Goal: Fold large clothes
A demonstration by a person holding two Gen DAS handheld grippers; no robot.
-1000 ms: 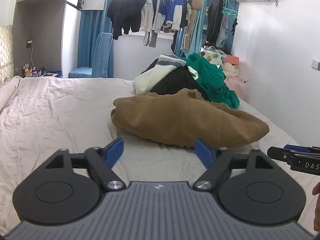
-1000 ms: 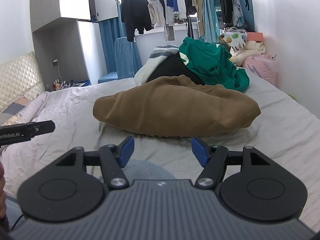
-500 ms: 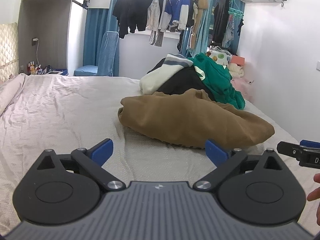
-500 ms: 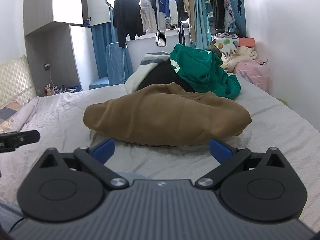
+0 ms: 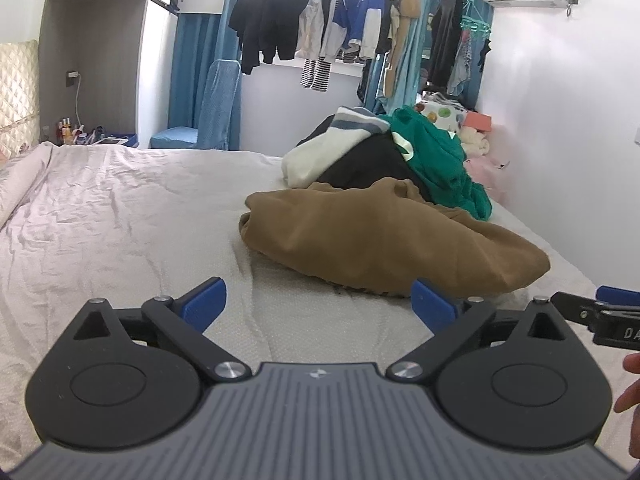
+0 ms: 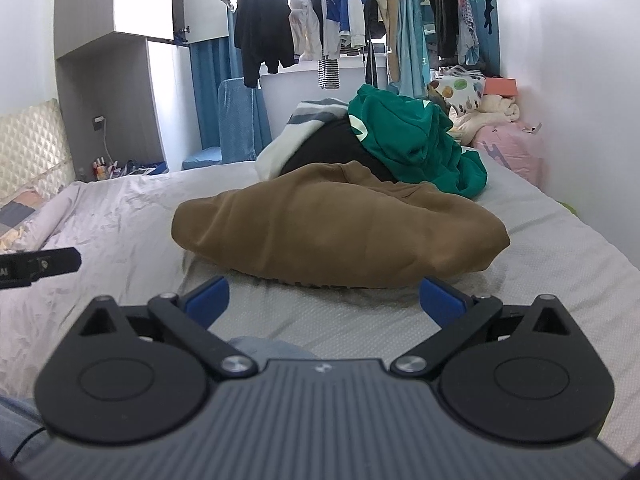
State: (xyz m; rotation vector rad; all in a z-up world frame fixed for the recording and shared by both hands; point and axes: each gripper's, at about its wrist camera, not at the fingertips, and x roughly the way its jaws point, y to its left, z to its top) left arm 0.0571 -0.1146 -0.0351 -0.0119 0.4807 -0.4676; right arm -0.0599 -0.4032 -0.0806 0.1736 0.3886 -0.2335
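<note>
Both grippers, left [image 5: 318, 300] & right [image 6: 324, 300], fingers wide, empty, aimed at brown garment [image 6: 340, 224].

Since a second ago you have spread both pairs of blue-padded jaws wide. Your left gripper [image 5: 318, 302] and right gripper [image 6: 324, 298] now gape over bare sheet, pads out toward 9 and 3 o'clock, with nothing between them.
</note>
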